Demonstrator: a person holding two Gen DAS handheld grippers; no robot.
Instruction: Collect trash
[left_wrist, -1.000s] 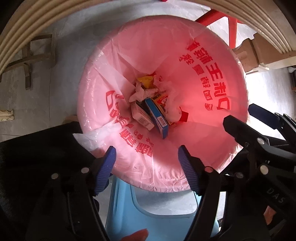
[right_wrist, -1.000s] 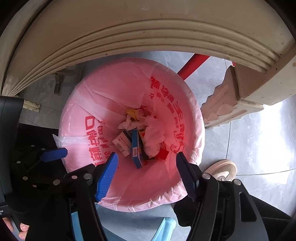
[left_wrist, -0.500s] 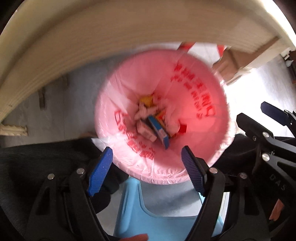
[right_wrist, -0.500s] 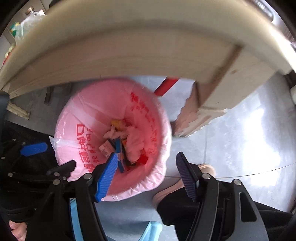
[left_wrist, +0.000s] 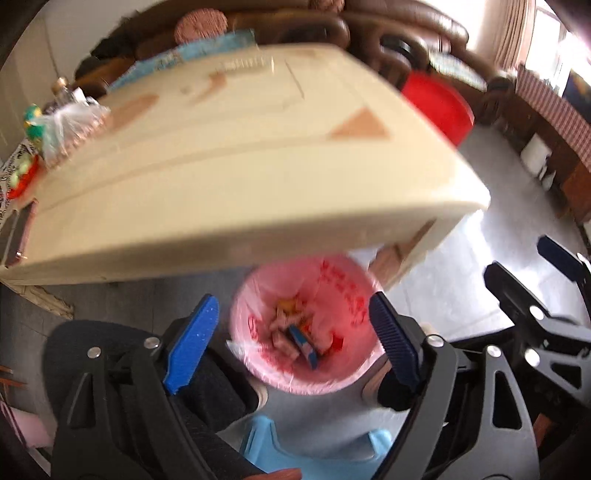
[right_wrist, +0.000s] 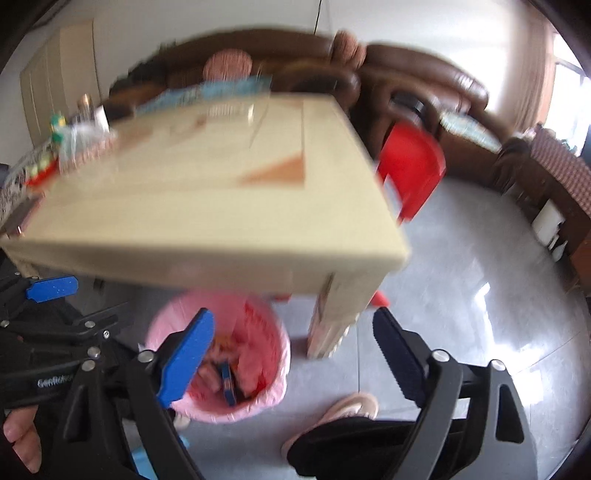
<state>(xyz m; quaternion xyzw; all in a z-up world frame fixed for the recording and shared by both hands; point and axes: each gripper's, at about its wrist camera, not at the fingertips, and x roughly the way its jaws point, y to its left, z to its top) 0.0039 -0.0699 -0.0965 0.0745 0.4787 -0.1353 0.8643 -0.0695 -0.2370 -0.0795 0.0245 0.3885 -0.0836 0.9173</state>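
Both views have swung up from looking straight into the bin to taking in the whole room: the cream counter (left_wrist: 236, 155) now fills the upper half of each picture, where a second ago only its moulded edge showed above the pink liner. I read that as both tools pulling up and away from the bin after a drop, so this round of collecting looks finished and the next piece of trash would have to be found on the counter.

Its top looks mostly bare, with a clutter of bags and small things at the far left end (right_wrist: 74, 144); motion blur hides what they are.

On the floor below the counter's near edge stands the pink-lined trash bin (left_wrist: 255, 295), with boxes and crumpled paper inside, a blue box (left_wrist: 306, 345) the clearest.

Seen between the blue pads of the left hand-held gripper (left_wrist: 291, 339), the bin lies well below it. Its jaws have just been opening and stand wide with nothing between them.

In the right wrist view the right hand-held gripper (right_wrist: 291, 350) has also just been opening and holds nothing; the bin sits low and to its left, partly behind its left pad (right_wrist: 186, 360).
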